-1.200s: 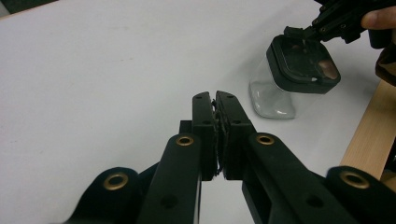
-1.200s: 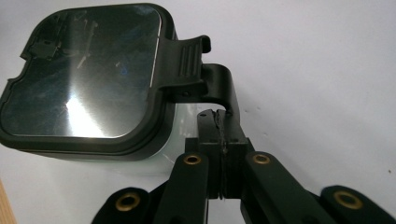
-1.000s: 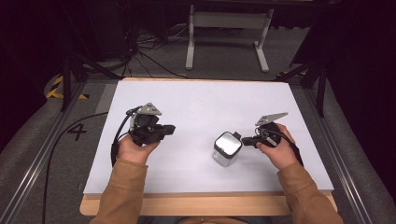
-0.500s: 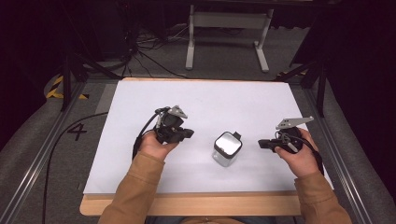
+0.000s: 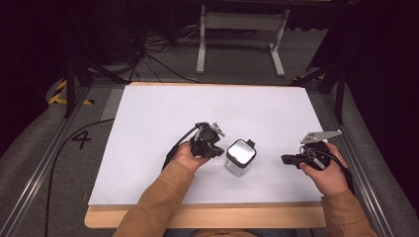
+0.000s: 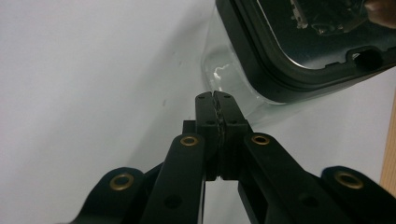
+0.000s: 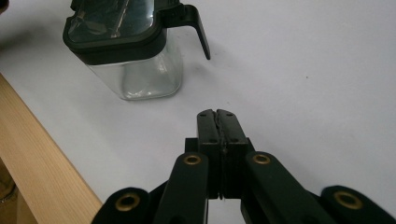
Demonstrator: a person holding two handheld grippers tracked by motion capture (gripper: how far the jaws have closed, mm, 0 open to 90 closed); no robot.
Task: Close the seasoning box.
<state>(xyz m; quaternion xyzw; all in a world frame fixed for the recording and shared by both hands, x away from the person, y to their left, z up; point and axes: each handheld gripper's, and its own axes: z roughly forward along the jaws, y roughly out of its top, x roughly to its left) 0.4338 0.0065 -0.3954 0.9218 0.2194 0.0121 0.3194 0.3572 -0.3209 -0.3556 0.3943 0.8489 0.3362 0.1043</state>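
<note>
A clear square jar (image 5: 239, 158) with a black-rimmed lid stands upright on the white table sheet (image 5: 163, 113), near the front middle. A black latch tab (image 7: 198, 25) sticks out from the lid's edge. My left gripper (image 5: 216, 150) is just left of the jar, its jaws shut and empty, with the tips close to the glass wall (image 6: 224, 79). My right gripper (image 5: 285, 159) sits a hand's width to the right of the jar (image 7: 133, 51), jaws shut, holding nothing, pointing toward it.
A wooden table edge (image 5: 207, 215) runs along the front below the sheet. Metal rails flank the table on both sides. Beyond the far edge stand a grey stand (image 5: 237, 34) and cables on the floor.
My left gripper has moved right until it is beside the jar. My right gripper has let go of the jar and pulled away to the right.
</note>
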